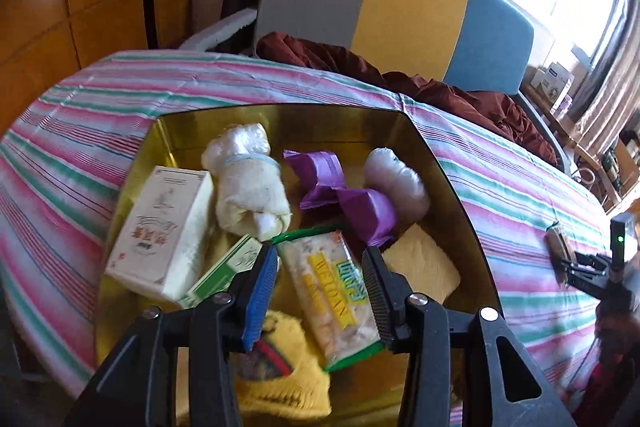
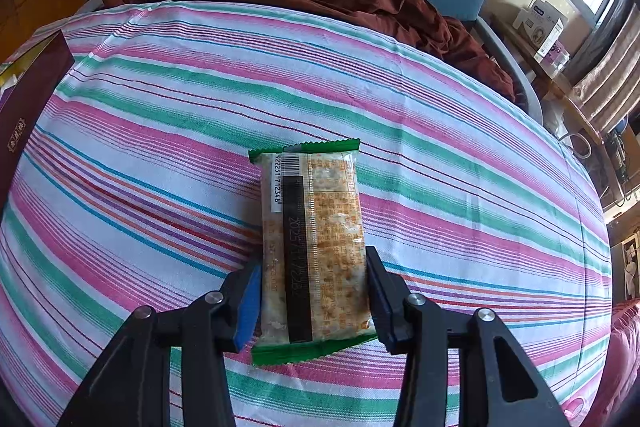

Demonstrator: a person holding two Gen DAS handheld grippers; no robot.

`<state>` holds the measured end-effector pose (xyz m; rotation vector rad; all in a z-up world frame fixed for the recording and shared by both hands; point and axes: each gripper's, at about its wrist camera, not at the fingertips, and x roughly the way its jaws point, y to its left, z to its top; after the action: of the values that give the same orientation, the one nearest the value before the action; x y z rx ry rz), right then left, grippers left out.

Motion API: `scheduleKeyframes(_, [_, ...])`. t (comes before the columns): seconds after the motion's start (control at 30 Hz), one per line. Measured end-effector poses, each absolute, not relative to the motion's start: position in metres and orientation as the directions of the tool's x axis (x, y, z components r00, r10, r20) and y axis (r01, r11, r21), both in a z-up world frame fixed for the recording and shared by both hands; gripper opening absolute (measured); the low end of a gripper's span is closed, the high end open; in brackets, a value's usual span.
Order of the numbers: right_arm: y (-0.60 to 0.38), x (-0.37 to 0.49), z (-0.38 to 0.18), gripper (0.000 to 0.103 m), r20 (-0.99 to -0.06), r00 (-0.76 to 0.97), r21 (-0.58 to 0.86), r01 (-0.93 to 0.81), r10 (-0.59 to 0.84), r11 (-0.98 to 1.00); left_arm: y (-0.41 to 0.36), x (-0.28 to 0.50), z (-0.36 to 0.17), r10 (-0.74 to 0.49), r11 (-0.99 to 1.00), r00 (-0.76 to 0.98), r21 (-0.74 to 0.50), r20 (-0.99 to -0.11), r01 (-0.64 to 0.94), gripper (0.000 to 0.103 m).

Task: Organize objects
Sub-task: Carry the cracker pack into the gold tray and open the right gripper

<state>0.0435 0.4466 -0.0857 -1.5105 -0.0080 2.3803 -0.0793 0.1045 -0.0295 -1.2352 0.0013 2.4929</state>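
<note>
The yellow cloth (image 1: 280, 379) is blurred and partly hidden behind the left tongs (image 1: 320, 267). The maroon box (image 2: 28, 115) is cut off at the left edge. Windowsill cartons (image 2: 540, 23) are too small to read.

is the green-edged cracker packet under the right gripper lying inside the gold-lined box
No: the green-edged cracker packet lies on the striped tablecloth, between the right gripper's jaws, with no gold-lined box around it.
</note>
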Motion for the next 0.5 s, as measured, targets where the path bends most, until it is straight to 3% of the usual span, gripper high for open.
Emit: scheduleKeyframes(0.5, [0.421,0.037,-0.077,0.046,-0.905,-0.292,-0.199,-0.356,0.31,-0.913,0.076,-0.035,-0.004,0.279,-0.943,-0.664,-0.069,-0.694,-0.324,0.05])
